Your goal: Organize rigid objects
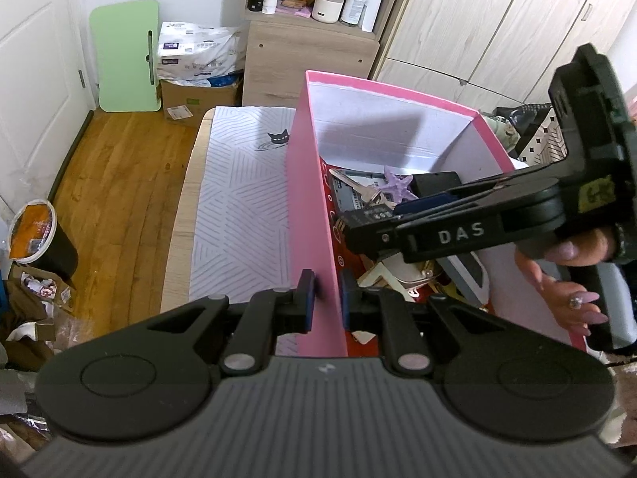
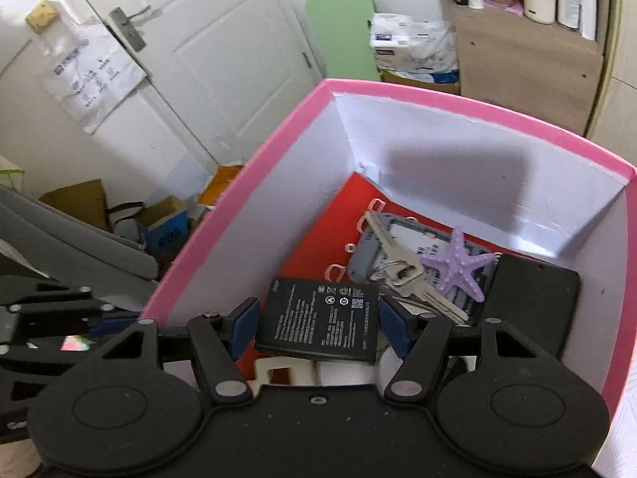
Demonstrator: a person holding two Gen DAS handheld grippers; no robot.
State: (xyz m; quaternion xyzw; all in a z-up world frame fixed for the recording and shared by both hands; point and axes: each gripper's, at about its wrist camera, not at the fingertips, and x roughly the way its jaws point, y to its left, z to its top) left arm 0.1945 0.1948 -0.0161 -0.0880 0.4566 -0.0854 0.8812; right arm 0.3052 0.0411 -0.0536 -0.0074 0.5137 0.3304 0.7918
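Pink cardboard box with white interior stands on the table. Left gripper is clamped on the box's near side wall, one pad inside, one outside. Right gripper, inside the box, grips a flat black rectangular battery above the clutter.

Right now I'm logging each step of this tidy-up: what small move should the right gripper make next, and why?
Probably open the right gripper and let the black battery drop. It is held inside the pink box, just above the keys and purple starfish, while the left gripper steadies the wall.
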